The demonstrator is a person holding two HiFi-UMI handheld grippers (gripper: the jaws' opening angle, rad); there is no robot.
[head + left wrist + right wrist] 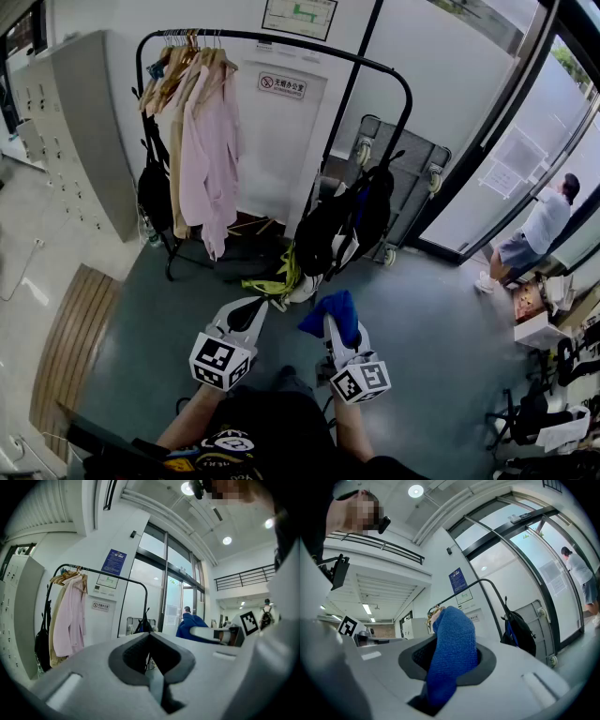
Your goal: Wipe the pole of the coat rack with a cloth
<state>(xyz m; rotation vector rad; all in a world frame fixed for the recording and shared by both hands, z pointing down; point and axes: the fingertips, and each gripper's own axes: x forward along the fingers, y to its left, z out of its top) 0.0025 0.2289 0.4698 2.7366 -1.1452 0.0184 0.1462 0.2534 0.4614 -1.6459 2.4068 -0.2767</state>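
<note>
The coat rack's black pole (281,42) arches over the far wall; it also shows in the left gripper view (108,573) and the right gripper view (487,590). A pink shirt (211,141) and beige garments hang at its left end. A black backpack (352,220) hangs on its right upright. My right gripper (330,323) (440,641) is shut on a blue cloth (336,314) (450,653), held low, short of the rack. The cloth (190,623) also appears from the left gripper. My left gripper (253,309) (149,637) is beside it, shut on nothing.
A black bag (155,192) hangs at the rack's left. A yellow-green item (272,279) lies on the floor under the rack. A platform cart (403,159) leans on the wall behind. Grey lockers (75,131) and a wooden mat (70,347) are left; a person (544,234) stands beyond the glass, right.
</note>
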